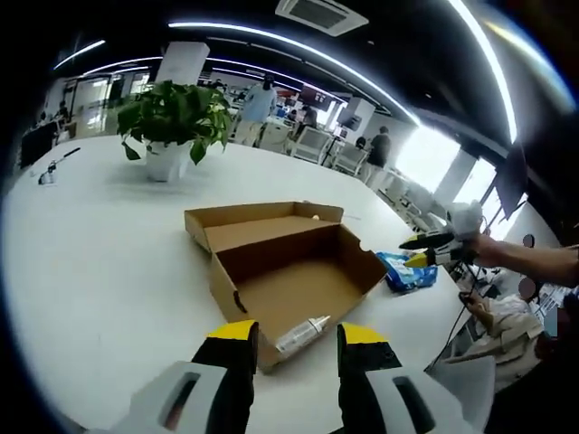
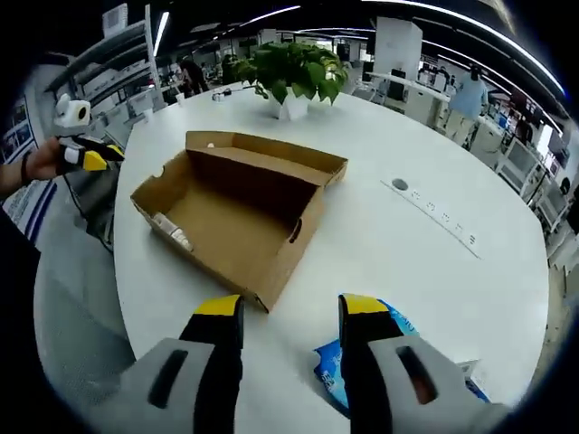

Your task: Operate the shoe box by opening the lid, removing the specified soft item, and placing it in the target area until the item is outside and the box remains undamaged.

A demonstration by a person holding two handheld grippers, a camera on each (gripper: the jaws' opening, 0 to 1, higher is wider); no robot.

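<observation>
The brown cardboard shoe box [image 1: 298, 276] stands open on the white table, its lid [image 1: 258, 221] folded back flat behind it. A small white tube [image 1: 303, 334] lies in the box's near corner. A blue soft packet [image 1: 405, 269] rests on the table just outside the box. My left gripper [image 1: 296, 348] is open and hovers short of the box. In the right gripper view the box [image 2: 235, 221] and tube [image 2: 172, 231] lie ahead. My right gripper [image 2: 289, 316] is open above the table, with the blue packet [image 2: 335, 366] under its right jaw.
A potted green plant [image 1: 172, 117] [image 2: 294, 72] stands beyond the box. A socket strip [image 2: 434, 212] is set into the table [image 2: 398, 271]. The table's curved edge runs close to both grippers. People and office chairs are farther off.
</observation>
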